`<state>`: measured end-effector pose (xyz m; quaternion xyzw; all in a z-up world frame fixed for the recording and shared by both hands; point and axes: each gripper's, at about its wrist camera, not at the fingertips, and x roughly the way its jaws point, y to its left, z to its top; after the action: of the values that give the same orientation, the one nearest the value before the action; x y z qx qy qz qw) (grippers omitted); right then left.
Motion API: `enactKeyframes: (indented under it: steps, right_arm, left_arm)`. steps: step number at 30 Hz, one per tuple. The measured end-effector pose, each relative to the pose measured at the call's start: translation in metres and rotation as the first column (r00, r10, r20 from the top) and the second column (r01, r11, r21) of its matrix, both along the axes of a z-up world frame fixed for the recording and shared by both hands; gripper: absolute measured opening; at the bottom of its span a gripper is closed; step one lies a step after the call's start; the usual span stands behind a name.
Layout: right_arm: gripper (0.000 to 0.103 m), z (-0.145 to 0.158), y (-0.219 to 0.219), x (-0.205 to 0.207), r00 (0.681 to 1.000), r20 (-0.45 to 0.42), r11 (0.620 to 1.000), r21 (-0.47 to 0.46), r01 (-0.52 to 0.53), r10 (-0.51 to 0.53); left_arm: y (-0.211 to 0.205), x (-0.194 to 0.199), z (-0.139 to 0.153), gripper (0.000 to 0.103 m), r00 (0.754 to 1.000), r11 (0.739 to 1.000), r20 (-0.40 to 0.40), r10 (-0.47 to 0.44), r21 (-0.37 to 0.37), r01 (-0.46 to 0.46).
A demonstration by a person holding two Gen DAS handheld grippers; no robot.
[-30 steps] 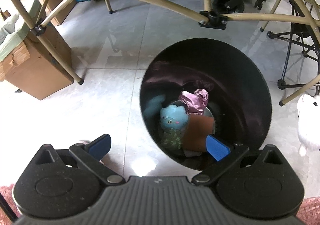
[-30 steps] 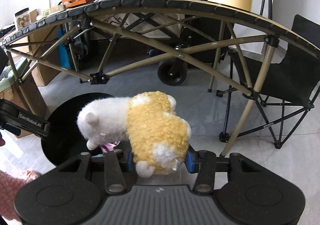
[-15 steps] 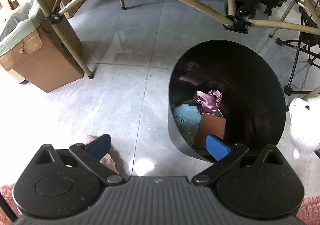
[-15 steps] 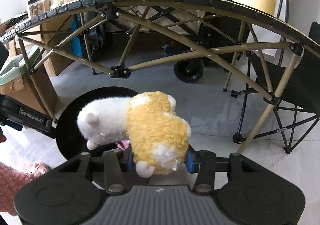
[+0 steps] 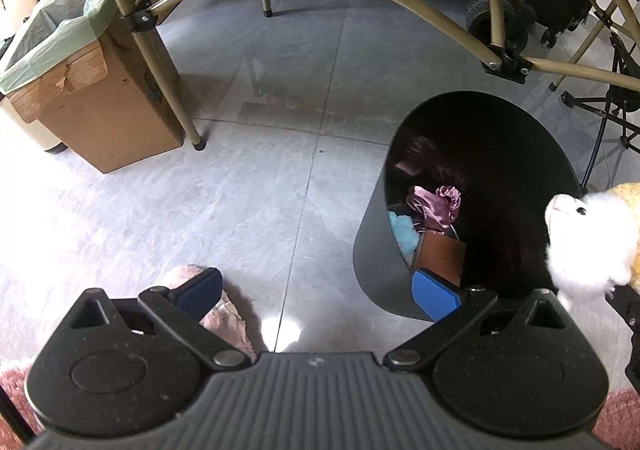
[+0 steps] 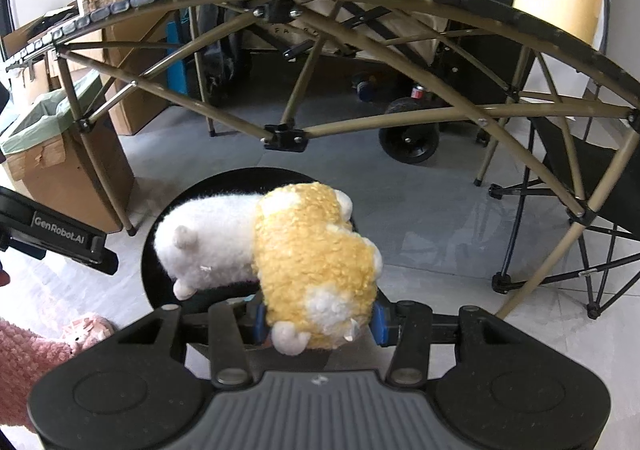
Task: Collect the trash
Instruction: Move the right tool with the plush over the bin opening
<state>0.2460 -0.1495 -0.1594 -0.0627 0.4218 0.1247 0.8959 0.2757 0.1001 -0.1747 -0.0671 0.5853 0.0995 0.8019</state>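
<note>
Both grippers have slid sideways since a second ago: in the left view the bin (image 5: 480, 186) has gone from centre to right, and in the right view its mouth now sits behind the plush (image 6: 280, 246) rather than off to its left. Right gripper (image 6: 318, 322) pinches the plush's yellow rear between both pads, white head sticking out over the bin's near rim. Left gripper (image 5: 316, 290) is spread wide, nothing in it, over bare floor left of the bin. Plush looks soft, light, squashy, not fragile or slippery; the fat midbody grip should hold, and it should drop free when let go. Bin already holds a pink wrapper (image 5: 434, 204) and other scraps.
</note>
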Motion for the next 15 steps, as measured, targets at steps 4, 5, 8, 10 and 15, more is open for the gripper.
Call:
enactKeyframes:
  steps: [4, 5, 8, 10, 15]
  right_arm:
    - [0.046, -0.003, 0.011, 0.004, 1.000, -0.012, 1.000, -0.004, -0.008, 0.008]
    - [0.046, -0.003, 0.013, 0.005, 1.000, -0.017, 1.000, -0.003, -0.009, 0.009]
    - [0.046, -0.006, 0.021, 0.009, 0.999, -0.032, 1.000, -0.004, -0.012, 0.012]
    - [0.046, -0.009, 0.026, 0.013, 0.999, -0.042, 1.000, -0.008, -0.012, 0.012]
    - [0.046, -0.016, 0.036, 0.021, 0.998, -0.069, 1.000, -0.009, -0.005, 0.004]
  left_arm:
    - [0.011, -0.003, -0.001, 0.103, 1.000, 1.000, -0.002, 0.016, -0.009, -0.016]
    - [0.013, -0.003, -0.001, 0.103, 1.000, 1.000, -0.002, 0.018, -0.011, -0.018]
    - [0.020, -0.005, -0.001, 0.103, 1.000, 0.999, -0.003, 0.028, -0.018, -0.028]
    - [0.024, -0.007, -0.001, 0.103, 0.999, 0.999, -0.004, 0.034, -0.023, -0.035]
    - [0.032, -0.010, -0.001, 0.103, 0.999, 0.999, -0.002, 0.043, -0.034, -0.043]
